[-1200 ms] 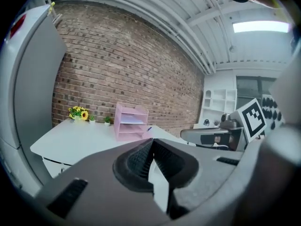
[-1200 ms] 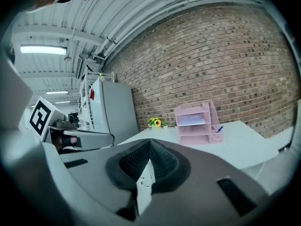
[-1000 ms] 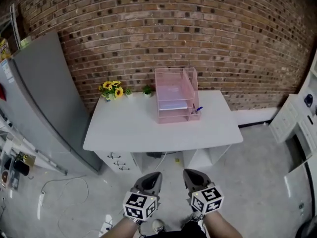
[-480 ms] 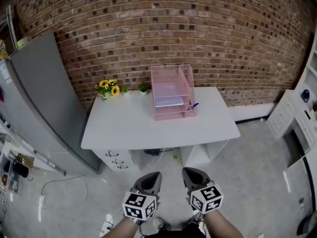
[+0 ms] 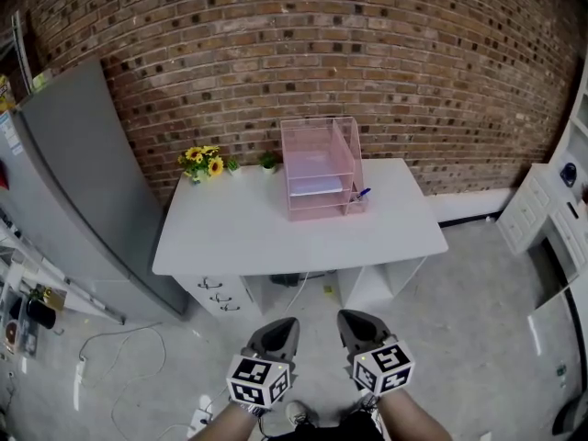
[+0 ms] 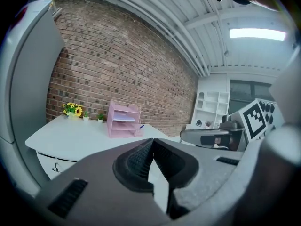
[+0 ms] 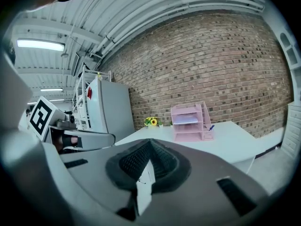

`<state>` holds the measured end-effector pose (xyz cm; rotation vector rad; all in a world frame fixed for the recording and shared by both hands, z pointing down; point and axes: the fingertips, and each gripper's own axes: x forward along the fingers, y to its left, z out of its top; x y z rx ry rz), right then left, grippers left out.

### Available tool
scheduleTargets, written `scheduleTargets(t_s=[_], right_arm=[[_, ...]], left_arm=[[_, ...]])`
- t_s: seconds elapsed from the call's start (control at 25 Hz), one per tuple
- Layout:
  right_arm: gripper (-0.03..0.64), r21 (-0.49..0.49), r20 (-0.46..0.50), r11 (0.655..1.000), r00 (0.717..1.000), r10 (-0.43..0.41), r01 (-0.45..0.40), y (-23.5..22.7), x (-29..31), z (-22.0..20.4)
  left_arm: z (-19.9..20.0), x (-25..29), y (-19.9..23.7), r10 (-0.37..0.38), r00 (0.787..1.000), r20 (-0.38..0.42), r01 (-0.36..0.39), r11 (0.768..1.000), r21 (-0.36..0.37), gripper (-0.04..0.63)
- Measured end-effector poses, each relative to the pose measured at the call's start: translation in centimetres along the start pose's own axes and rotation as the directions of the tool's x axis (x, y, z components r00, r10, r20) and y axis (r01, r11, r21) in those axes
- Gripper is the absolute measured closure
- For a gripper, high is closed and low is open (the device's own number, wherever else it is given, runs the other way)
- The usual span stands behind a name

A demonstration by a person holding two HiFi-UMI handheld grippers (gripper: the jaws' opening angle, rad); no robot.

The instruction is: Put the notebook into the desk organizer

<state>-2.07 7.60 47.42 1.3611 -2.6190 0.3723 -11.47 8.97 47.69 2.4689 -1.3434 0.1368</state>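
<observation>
A pink wire desk organizer (image 5: 322,166) stands at the back of a white desk (image 5: 239,237), far ahead of me. On one of its middle shelves lies a pale, flat notebook (image 5: 315,187). Both grippers hang low in front of me, well short of the desk, over the floor. My left gripper (image 5: 287,325) is shut with nothing in it, and so is my right gripper (image 5: 347,319). The left gripper view shows its shut jaws (image 6: 151,146) and the organizer (image 6: 124,125) in the distance. In the right gripper view the organizer (image 7: 189,122) stands beyond the shut jaws (image 7: 149,146).
A blue pen (image 5: 366,192) sticks out of the organizer's side cup. Sunflowers (image 5: 204,163) and a small green plant (image 5: 268,162) stand at the desk's back left. A tall grey cabinet (image 5: 83,182) is left of the desk and white shelving (image 5: 551,219) right, with a brick wall behind.
In the head view the desk and organizer have shifted slightly up the frame. Both grippers keep their places and stay shut.
</observation>
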Motion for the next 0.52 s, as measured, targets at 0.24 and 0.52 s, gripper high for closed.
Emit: scheduleTargets(t_s=[0.24,0.52], right_arm=[[0.614,-0.001,-0.001,1.000,1.000,0.004,-0.004,0.27,0.18,-0.01],[0.614,0.004,0.004,1.000,1.000,0.005,-0.005,0.41,-0.03,-0.19]], left_arm=[[-0.12,-0.20,0.19,0.003,1.000,-0.002,-0.003,1.000,0.001,0.589],[-0.29,-0.37,0.10,0.004,1.000,-0.008,-0.004,1.000,0.005,0.589]])
